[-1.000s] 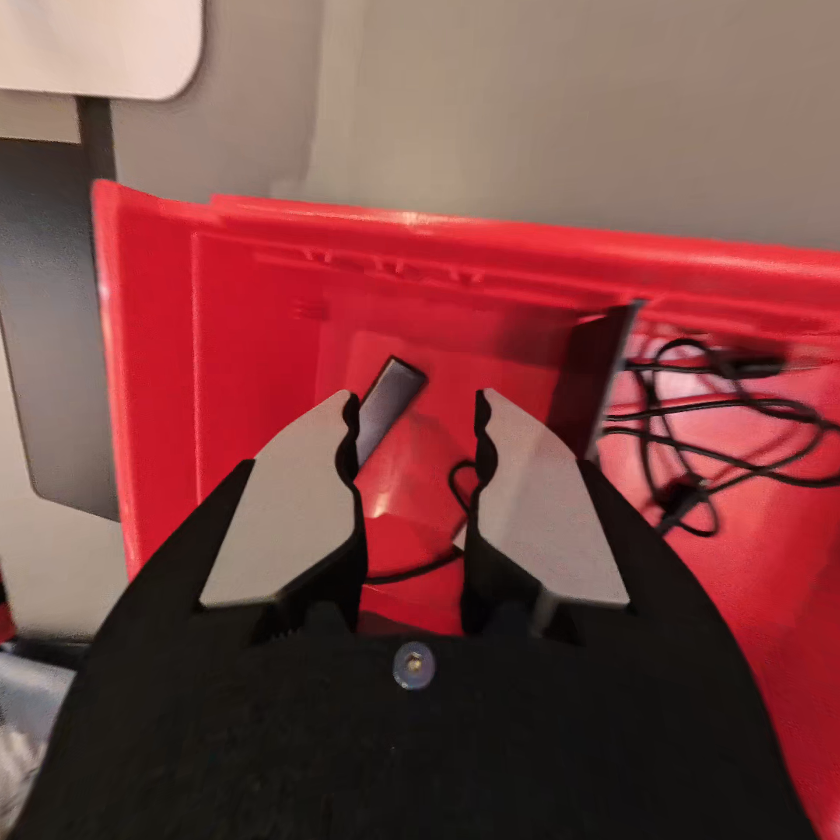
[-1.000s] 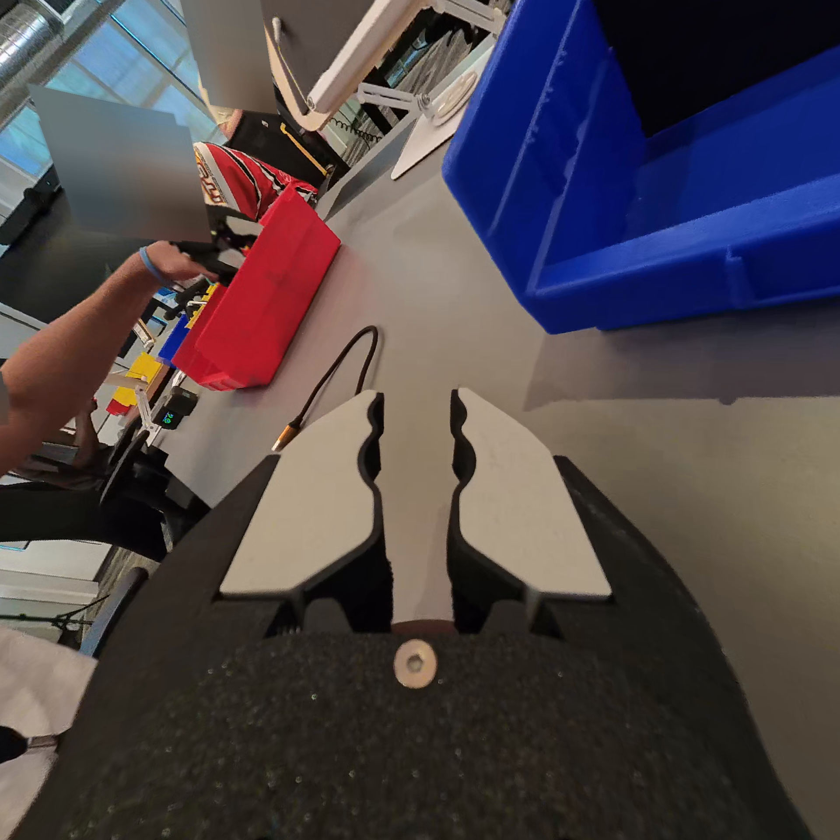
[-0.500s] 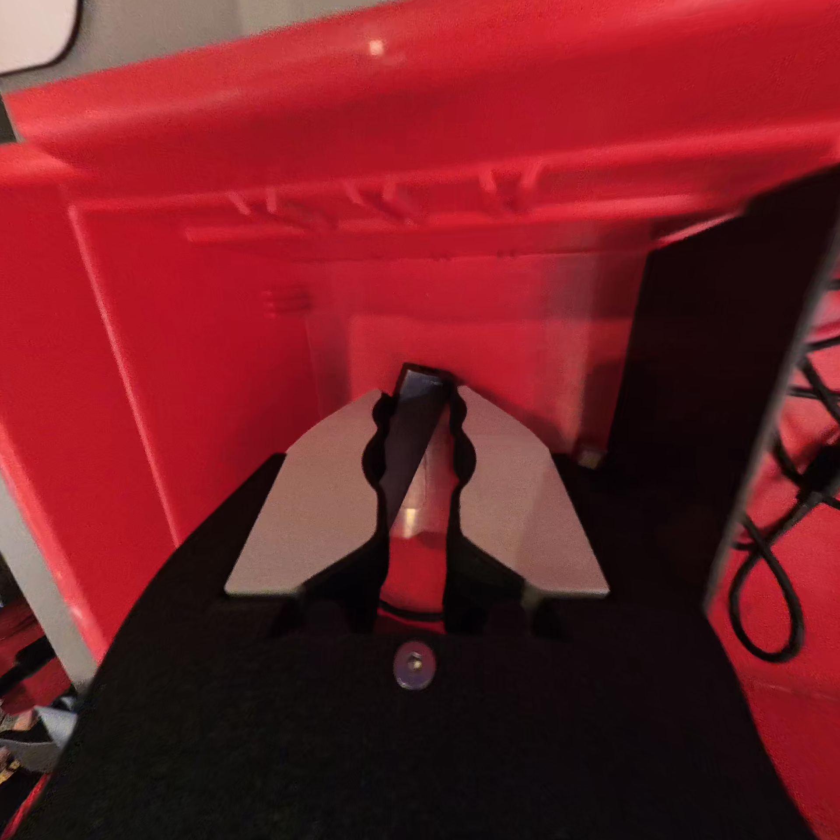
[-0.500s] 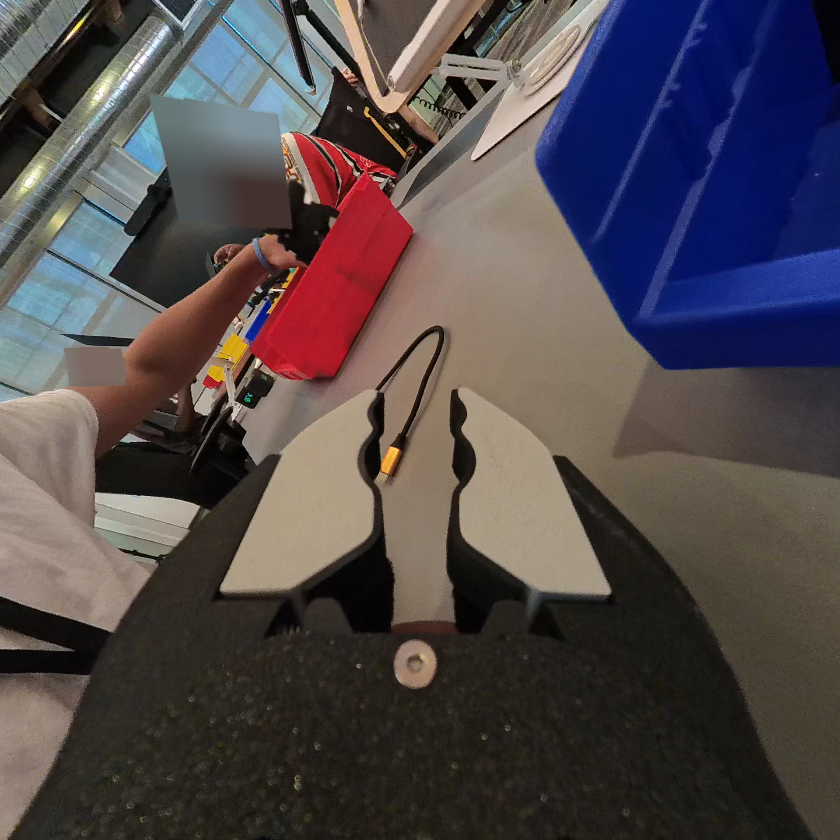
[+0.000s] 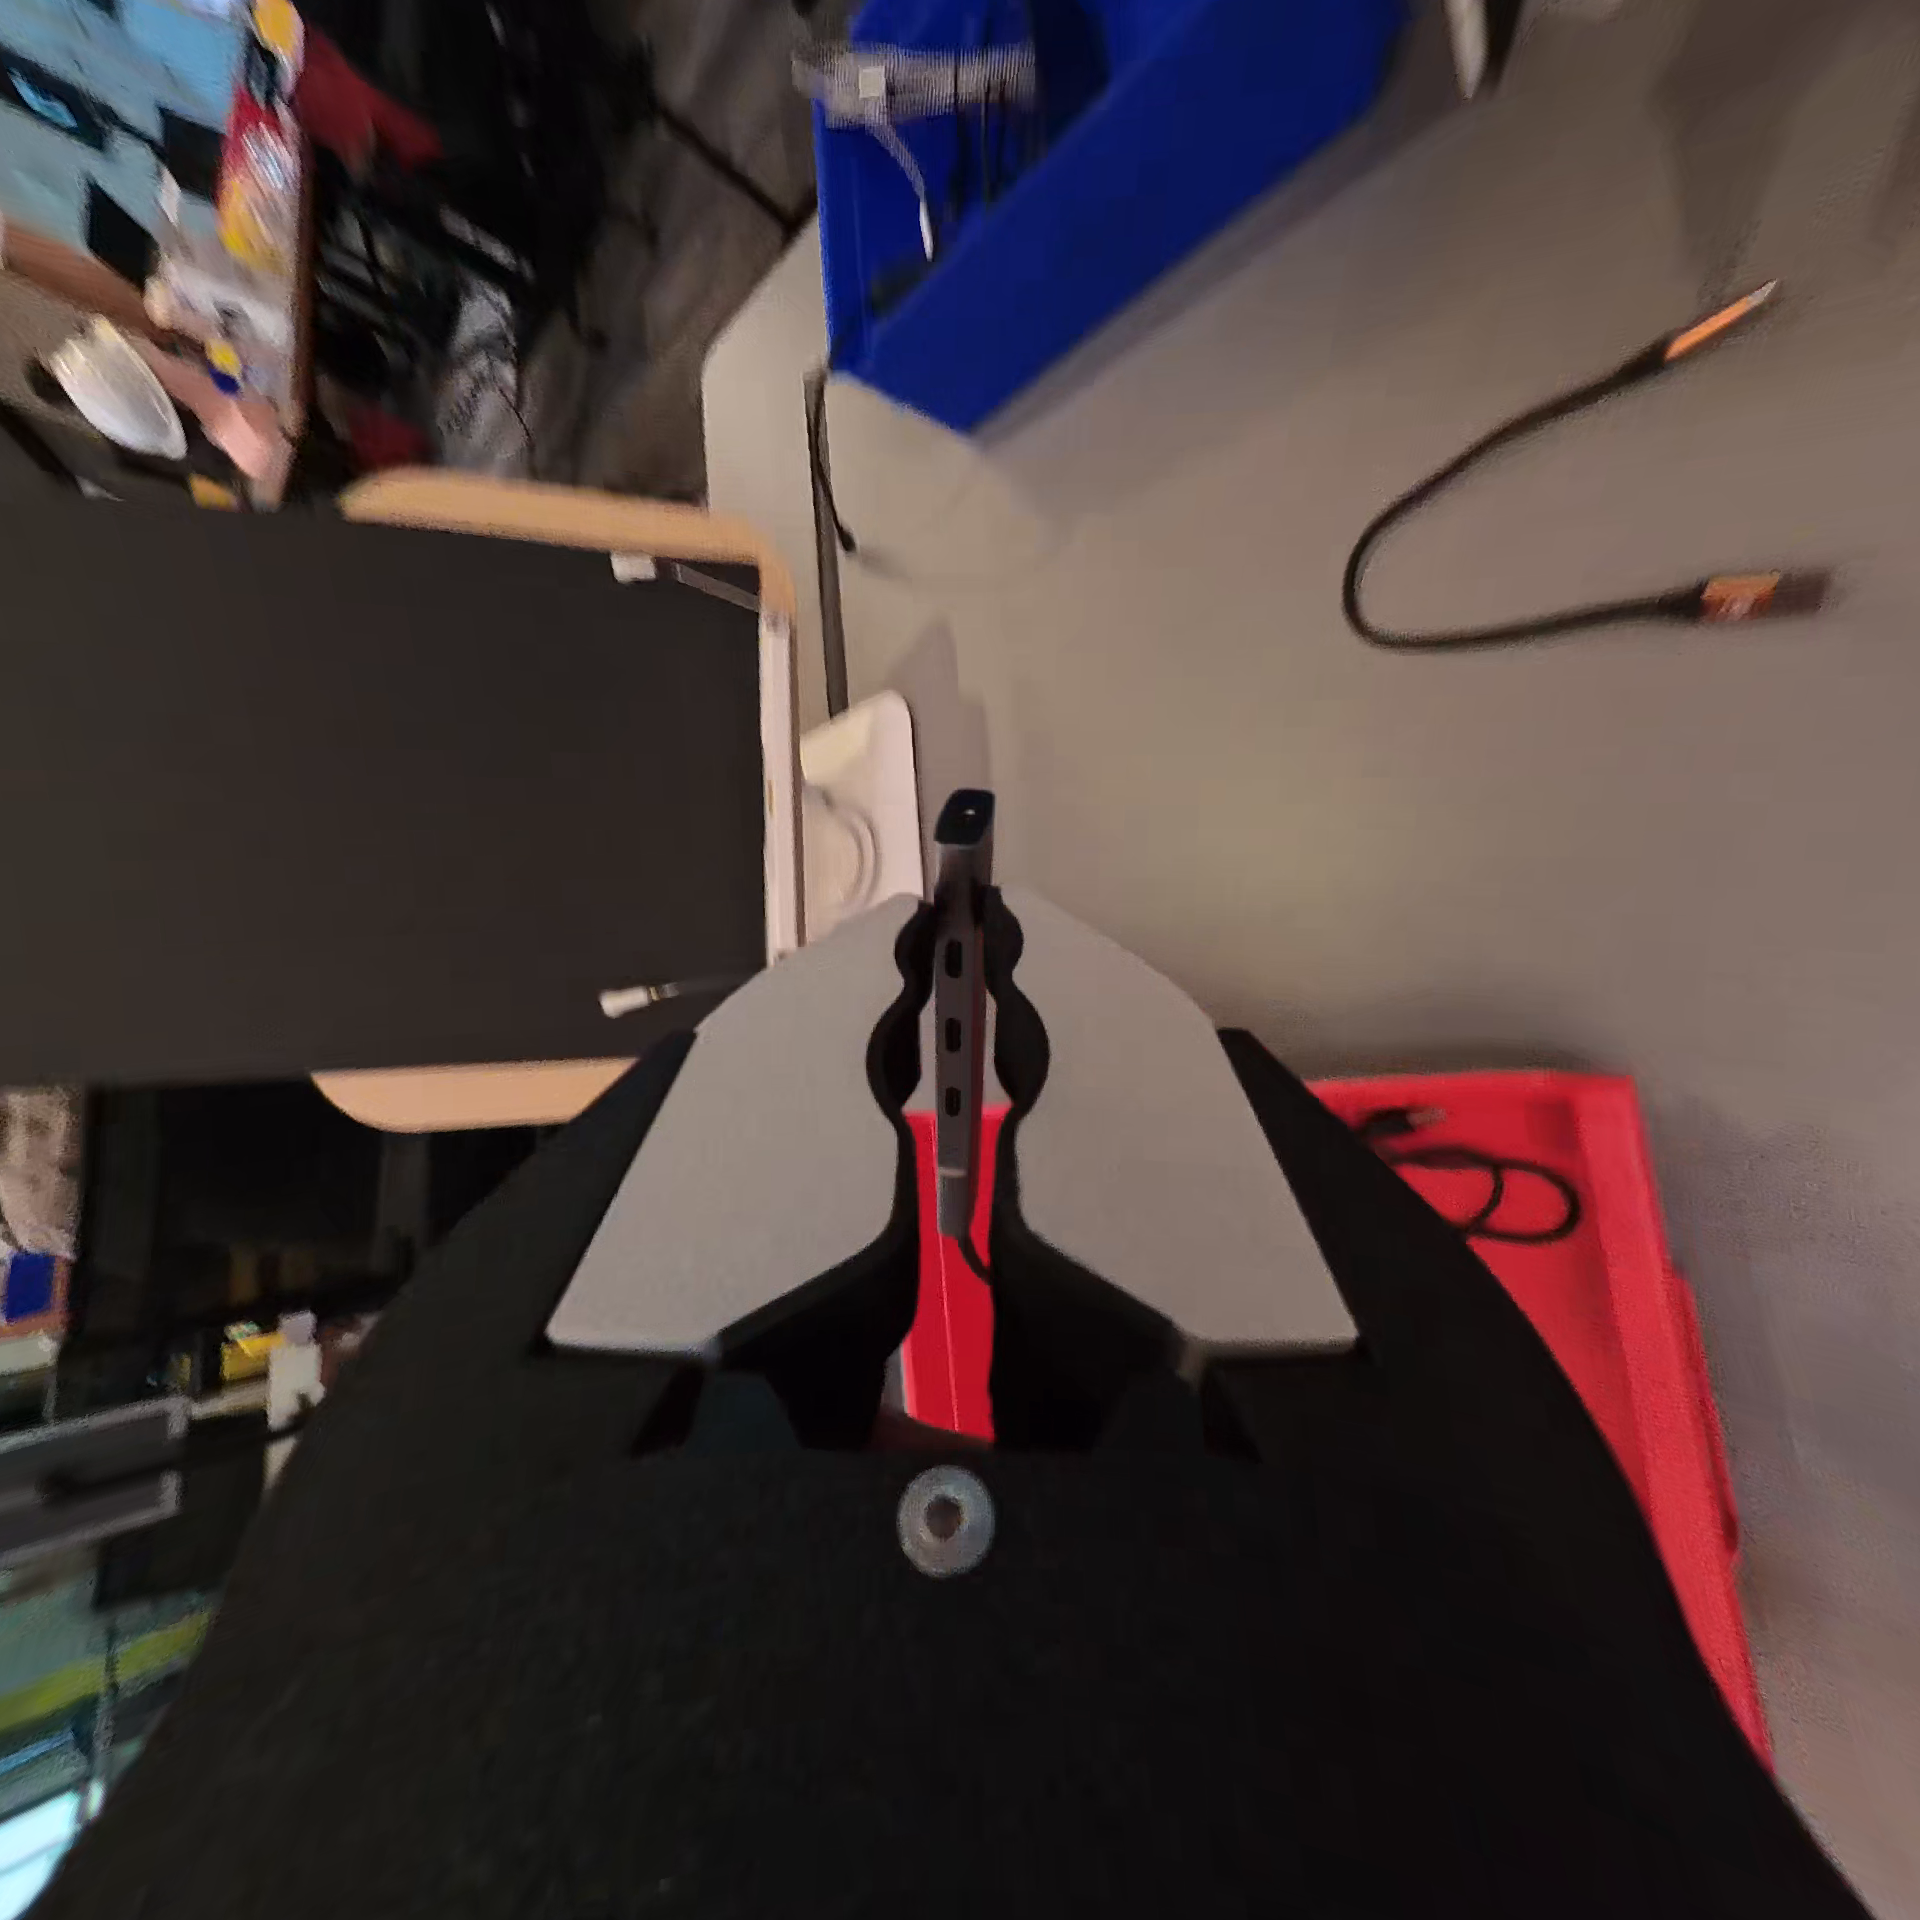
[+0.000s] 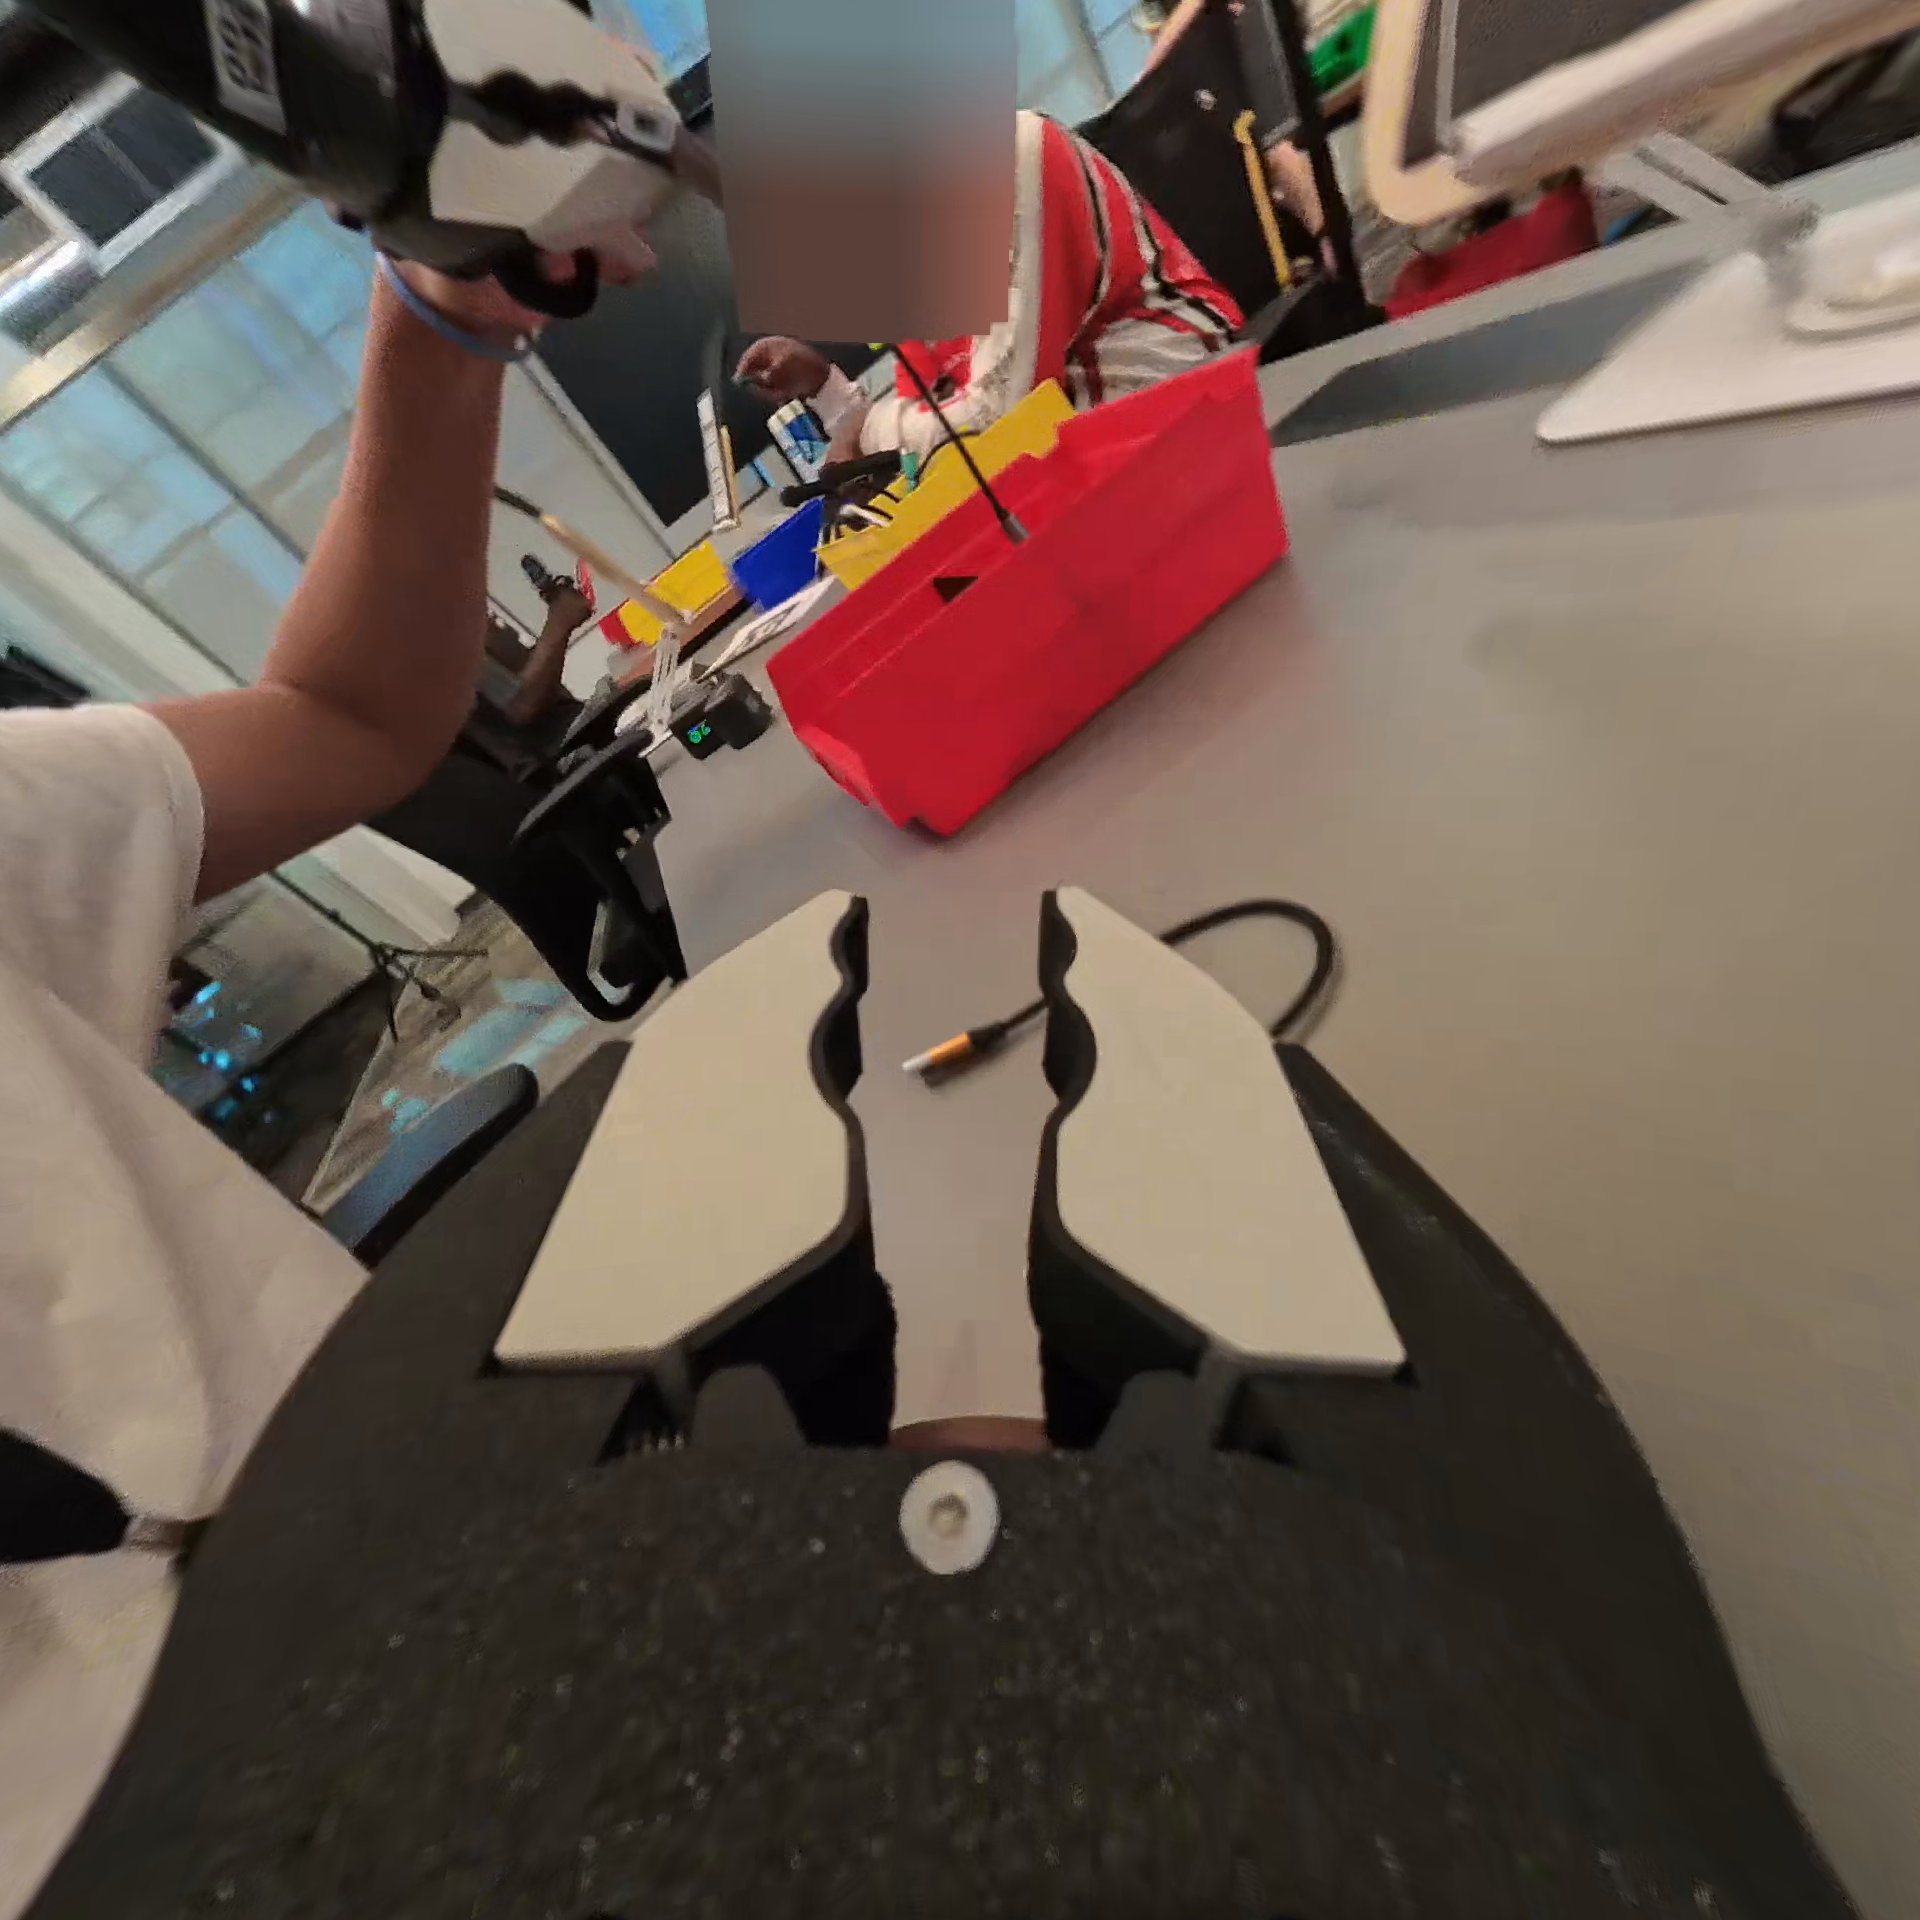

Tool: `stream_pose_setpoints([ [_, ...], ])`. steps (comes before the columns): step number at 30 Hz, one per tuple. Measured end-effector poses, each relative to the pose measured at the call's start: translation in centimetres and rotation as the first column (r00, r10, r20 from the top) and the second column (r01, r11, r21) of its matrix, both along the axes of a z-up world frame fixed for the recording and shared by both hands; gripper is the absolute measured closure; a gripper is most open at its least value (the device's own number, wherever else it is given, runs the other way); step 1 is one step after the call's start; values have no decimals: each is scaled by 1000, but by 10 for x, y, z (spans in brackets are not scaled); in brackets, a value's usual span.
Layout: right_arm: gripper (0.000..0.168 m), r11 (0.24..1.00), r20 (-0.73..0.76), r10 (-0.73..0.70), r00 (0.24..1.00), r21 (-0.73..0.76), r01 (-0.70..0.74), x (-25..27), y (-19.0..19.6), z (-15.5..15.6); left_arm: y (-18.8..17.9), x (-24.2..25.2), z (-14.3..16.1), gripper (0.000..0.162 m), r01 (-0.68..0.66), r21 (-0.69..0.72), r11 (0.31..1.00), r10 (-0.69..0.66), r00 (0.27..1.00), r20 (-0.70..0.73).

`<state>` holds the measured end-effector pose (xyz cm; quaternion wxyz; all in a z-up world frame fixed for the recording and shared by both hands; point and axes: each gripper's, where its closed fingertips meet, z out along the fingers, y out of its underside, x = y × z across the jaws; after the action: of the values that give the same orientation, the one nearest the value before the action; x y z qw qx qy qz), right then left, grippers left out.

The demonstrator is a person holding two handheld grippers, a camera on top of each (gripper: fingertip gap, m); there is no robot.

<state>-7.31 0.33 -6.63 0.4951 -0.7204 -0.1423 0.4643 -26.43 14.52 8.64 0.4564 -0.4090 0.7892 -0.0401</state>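
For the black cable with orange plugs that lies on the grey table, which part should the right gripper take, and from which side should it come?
Probably the orange plug of the black cable: it is rigid and lies flat on the grey table, free of other things. The open right gripper already faces it; come from above, fingers to either side of the plug, closing across its width.

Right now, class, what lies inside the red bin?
In the left wrist view, the red bin holds a coiled black cable. The left tongs cover the rest of its inside.
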Motion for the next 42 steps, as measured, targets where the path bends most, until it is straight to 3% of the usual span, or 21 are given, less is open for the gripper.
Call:
stream_pose_setpoints([
  [7, 138, 973, 98, 102, 990, 199, -120, -57, 3, 47, -77, 56, 30, 154, 63, 155, 986, -91, 979, 181],
  [11, 138, 933, 96, 114, 989, 332, -140, -66, -10, 89, -136, 81, 44, 154, 122, 114, 986, -152, 936, 318],
  [15, 137, 900, 50, 133, 990, 412, -142, -64, -36, 109, -187, 100, 8, 154, 209, -66, 976, -173, 920, 353],
  [21, 140, 827, 254, 147, 956, 499, -260, -71, -70, 89, -210, 118, -73, 154, 206, -283, 937, -94, 928, 361],
  [25, 159, 819, 414, 131, 901, 468, -334, -75, -75, 63, -214, 122, -105, 154, 180, -331, 926, -71, 946, 317],
  [30, 152, 827, 548, 96, 831, 421, -373, -75, -69, 44, -214, 120, -117, 154, 169, -372, 913, -45, 946, 320],
  [36, 160, 809, 667, 76, 742, 394, -437, -78, -69, 25, -215, 116, -123, 154, 174, -383, 907, -48, 947, 318],
  [42, 160, 754, 580, 125, 805, 472, -457, -86, -79, 35, -222, 112, -123, 149, 216, -464, 859, -47, 936, 349],
])
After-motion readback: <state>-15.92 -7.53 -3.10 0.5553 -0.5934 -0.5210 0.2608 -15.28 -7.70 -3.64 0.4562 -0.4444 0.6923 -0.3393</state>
